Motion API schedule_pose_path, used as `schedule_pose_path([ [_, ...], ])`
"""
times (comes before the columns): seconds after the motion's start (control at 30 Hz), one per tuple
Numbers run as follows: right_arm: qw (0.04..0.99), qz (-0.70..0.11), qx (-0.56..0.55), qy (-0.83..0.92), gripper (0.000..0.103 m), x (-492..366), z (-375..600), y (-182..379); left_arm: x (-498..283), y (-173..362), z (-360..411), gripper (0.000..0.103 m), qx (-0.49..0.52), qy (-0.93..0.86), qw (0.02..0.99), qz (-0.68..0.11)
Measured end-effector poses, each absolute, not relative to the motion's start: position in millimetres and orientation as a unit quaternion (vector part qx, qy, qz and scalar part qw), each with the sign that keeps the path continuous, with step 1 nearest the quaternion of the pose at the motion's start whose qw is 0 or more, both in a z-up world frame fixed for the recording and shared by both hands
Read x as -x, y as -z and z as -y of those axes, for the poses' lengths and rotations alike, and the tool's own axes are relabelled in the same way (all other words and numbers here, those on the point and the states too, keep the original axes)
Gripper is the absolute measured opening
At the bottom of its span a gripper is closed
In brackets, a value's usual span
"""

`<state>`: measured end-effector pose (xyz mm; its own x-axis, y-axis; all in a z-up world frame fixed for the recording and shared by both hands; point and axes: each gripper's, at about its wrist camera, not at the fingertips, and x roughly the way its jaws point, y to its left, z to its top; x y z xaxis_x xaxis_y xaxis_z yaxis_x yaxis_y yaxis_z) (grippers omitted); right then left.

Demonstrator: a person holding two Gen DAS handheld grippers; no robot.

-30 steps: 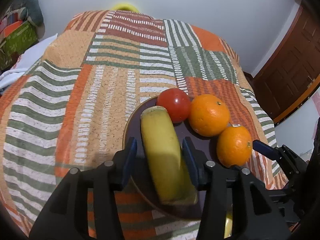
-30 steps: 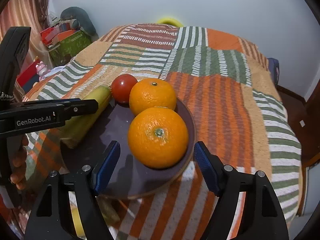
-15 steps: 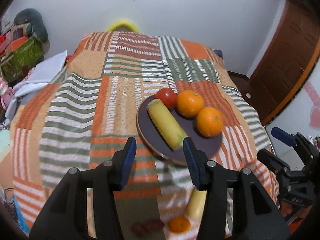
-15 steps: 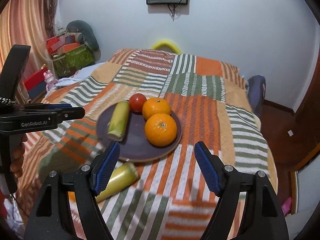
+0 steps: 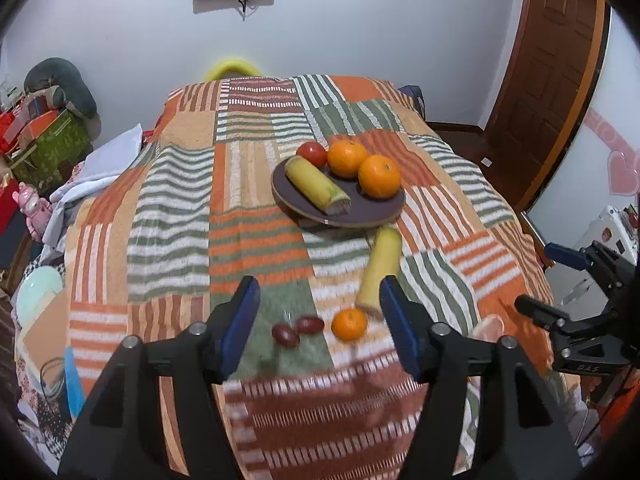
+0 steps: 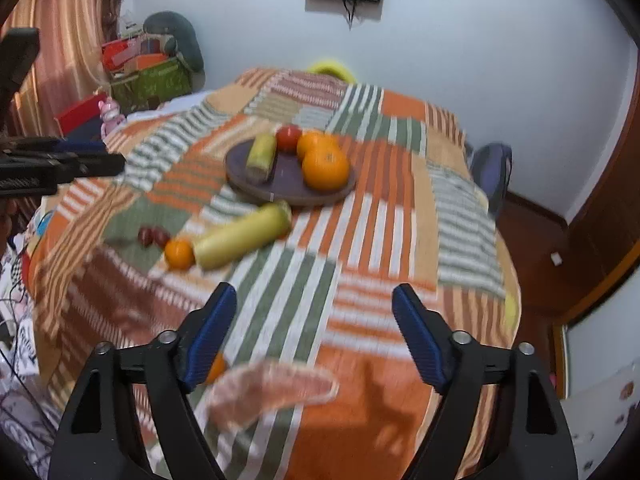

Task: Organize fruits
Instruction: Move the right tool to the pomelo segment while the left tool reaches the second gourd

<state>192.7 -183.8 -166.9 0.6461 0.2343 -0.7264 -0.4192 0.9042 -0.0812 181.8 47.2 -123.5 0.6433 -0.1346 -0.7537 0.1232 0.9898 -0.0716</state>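
Left tool [image 5: 320, 320], right tool [image 6: 314, 334]: both empty, jaws opening. Loose on bed [image 5: 172, 216]: two dates [image 5: 298, 330], small orange [image 5: 349, 323], banana [image 5: 380, 266]. Beyond: plate [image 5: 304, 210], four fruits aboard. Step: between pickups. Next: grasp nearest loose fruit, carry to plate.

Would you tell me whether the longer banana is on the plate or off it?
Off: the longer banana lies on the blanket just beside the plate.
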Motion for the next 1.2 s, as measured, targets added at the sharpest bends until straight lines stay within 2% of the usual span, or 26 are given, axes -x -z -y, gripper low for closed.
schedule_pose_path([
  [0.47,0.859,-0.461,0.113,-0.194,0.082,-162,175,230,-144,155,-57,0.063,0.016,0.057,0.894,-0.444],
  [0.93,0.863,-0.478,0.061,-0.152,0.082,-207,211,249,-172,169,-32,0.063,0.011,0.083,0.888,-0.453],
  [1.2,0.854,-0.494,0.022,-0.159,0.083,-205,223,252,-198,187,-13,0.061,0.014,0.111,0.876,-0.47],
])
